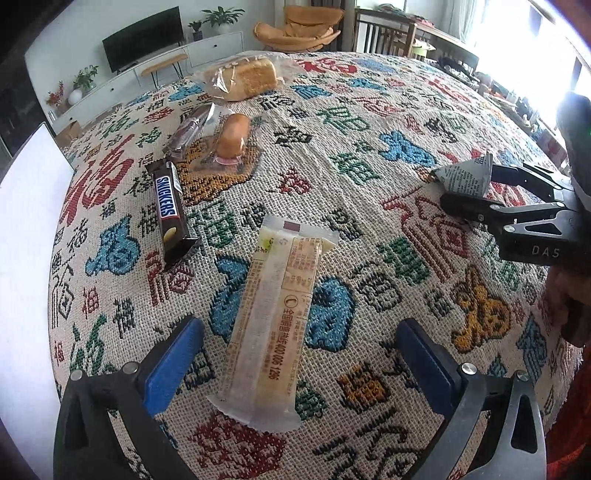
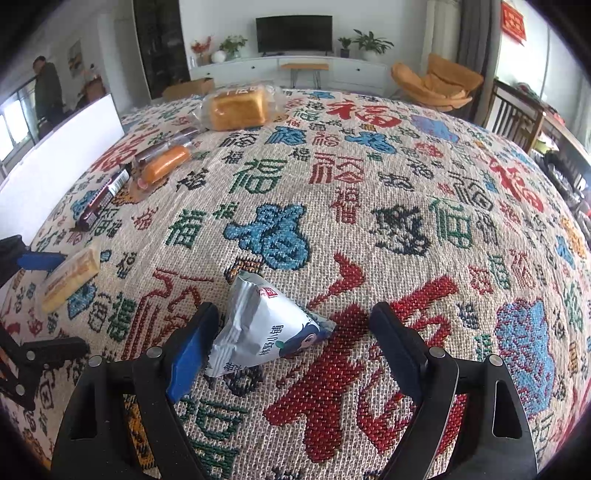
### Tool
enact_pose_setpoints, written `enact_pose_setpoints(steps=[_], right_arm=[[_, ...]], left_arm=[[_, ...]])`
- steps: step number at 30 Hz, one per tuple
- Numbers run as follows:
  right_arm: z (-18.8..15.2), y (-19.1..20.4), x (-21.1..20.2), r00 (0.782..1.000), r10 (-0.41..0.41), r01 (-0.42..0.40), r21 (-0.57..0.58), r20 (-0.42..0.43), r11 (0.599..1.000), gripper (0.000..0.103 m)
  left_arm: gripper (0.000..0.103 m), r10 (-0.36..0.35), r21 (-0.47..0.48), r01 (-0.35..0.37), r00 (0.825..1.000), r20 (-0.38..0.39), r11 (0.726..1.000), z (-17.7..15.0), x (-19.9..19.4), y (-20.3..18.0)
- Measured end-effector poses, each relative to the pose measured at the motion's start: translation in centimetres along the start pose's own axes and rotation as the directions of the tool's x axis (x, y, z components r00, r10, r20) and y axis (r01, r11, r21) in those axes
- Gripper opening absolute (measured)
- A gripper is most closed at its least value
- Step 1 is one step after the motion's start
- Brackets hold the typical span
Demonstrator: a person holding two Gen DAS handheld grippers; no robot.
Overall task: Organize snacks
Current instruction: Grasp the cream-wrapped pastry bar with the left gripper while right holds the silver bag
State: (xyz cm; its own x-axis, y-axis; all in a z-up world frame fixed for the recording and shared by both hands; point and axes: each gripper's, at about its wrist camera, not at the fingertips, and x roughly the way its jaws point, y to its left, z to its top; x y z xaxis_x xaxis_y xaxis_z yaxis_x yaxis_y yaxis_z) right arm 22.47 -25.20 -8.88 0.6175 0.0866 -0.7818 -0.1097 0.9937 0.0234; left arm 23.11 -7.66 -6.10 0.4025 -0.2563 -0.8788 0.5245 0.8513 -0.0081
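Patterned tablecloth [image 1: 369, 155] — Snickers bar [image 1: 170, 210], bread loaf [image 1: 245, 79]

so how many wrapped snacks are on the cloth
6: bread loaf at the far edge, dark bar and bun side by side nearer, Snickers, pale bar between the left gripper's fingers, white pouch between the right's. More may lie outside both views.

cloth: woven tablecloth [image 2: 369, 206] with coloured characters | left edge: white board [image 2: 55, 162] | far wall: dark TV [image 2: 294, 34] on white cabinet [image 2: 332, 72], potted plants [image 2: 371, 44] | right: orange lounge chair [image 2: 436, 83]
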Motion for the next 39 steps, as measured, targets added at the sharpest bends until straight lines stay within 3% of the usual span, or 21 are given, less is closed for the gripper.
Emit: enact_pose_setpoints(steps=[5, 39], right_arm=[[0.0, 0.0, 0.0, 1.0, 0.0, 0.0, 0.0, 0.0, 1.0, 0.087], [0.0, 0.0, 0.0, 1.0, 0.0, 0.0, 0.0, 0.001, 1.0, 0.087]], left_arm=[[0.103, 0.023, -0.034, -0.02, 0.996, 0.089, 0.999, -1.1, -0.5, 0.1], [0.103, 0.038, -0.05, -0.033, 0.994, 0.106, 0.998, -1.5, -0.8, -0.1]])
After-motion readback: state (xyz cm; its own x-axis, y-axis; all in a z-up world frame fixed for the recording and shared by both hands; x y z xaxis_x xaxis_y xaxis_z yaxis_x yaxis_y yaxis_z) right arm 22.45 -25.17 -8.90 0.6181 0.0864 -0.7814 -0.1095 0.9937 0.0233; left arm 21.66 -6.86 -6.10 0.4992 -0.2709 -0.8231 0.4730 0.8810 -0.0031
